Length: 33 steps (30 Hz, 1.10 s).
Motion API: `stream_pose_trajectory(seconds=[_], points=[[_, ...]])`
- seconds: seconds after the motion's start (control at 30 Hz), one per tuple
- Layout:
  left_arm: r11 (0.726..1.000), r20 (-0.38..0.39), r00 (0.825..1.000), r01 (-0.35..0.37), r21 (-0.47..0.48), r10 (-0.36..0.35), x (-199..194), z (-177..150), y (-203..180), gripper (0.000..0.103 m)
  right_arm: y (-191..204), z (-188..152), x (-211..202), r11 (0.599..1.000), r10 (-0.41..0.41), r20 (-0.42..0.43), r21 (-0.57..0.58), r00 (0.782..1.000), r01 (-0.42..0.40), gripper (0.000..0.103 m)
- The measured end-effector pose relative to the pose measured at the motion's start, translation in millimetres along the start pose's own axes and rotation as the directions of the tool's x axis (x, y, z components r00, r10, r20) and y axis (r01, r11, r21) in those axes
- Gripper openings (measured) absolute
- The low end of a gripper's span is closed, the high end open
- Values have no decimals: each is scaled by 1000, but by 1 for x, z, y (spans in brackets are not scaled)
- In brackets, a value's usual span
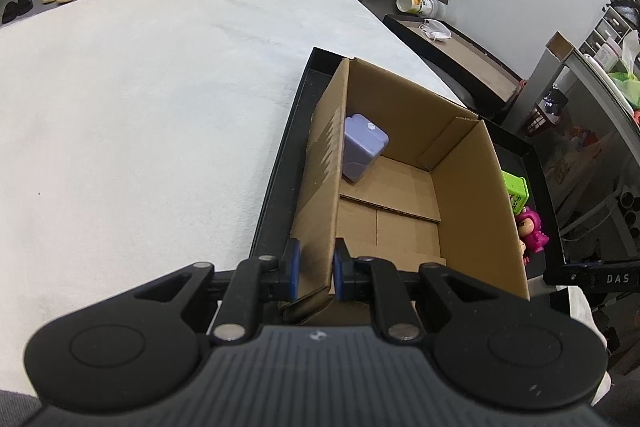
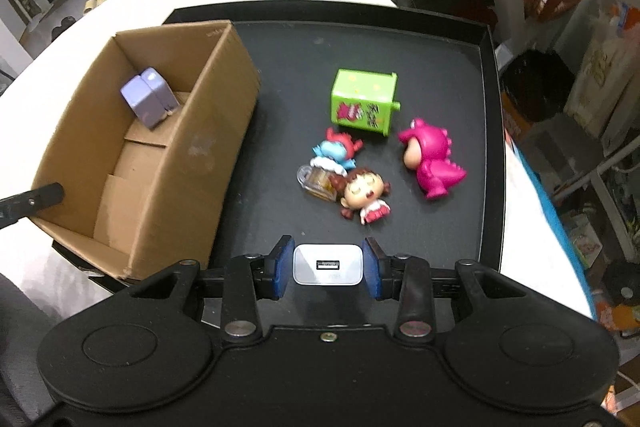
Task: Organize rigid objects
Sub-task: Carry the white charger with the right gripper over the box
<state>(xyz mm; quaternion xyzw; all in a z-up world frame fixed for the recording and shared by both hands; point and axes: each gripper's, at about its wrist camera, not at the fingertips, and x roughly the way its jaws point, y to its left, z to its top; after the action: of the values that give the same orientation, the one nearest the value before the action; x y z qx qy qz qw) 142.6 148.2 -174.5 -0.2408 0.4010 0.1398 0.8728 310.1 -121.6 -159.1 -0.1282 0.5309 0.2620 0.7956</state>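
My left gripper [image 1: 316, 269] is shut on the near left wall of an open cardboard box [image 1: 320, 187], with one blue pad on each side of the wall. A lilac block [image 1: 363, 147] leans in the box's far left corner, also seen as the lilac block [image 2: 149, 98] in the right wrist view. My right gripper [image 2: 328, 267] is shut on a white USB charger [image 2: 328, 264] and hangs above the black tray [image 2: 486, 131]. On the tray lie a green toy bin [image 2: 362, 102], a pink dinosaur figure [image 2: 430, 157], a brown-haired doll [image 2: 362, 195] and a blue-and-red figure [image 2: 336, 151].
The cardboard box [image 2: 160, 163] stands on the tray's left part, on a table under a white cloth [image 1: 140, 107]. A clear small bottle [image 2: 314, 181] lies beside the doll. A dark side table [image 1: 452, 51] and cluttered shelves [image 1: 600, 67] stand beyond the tray.
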Motion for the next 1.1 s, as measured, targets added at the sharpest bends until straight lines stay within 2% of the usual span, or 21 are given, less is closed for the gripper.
stream_pose_trajectory(seconds=[0.37, 0.73, 1.1], points=[[1000, 6, 1000, 30, -1, -30, -1, -1, 4, 15, 24, 25, -20, 999, -14, 40, -50, 999, 16, 36], [998, 15, 998, 57, -1, -57, -2, -2, 7, 15, 56, 61, -50, 996, 19, 113, -91, 993, -9, 36], [998, 15, 998, 55, 16, -56, -1, -2, 4, 15, 82, 81, -45, 992, 31, 120, -125, 992, -16, 36]])
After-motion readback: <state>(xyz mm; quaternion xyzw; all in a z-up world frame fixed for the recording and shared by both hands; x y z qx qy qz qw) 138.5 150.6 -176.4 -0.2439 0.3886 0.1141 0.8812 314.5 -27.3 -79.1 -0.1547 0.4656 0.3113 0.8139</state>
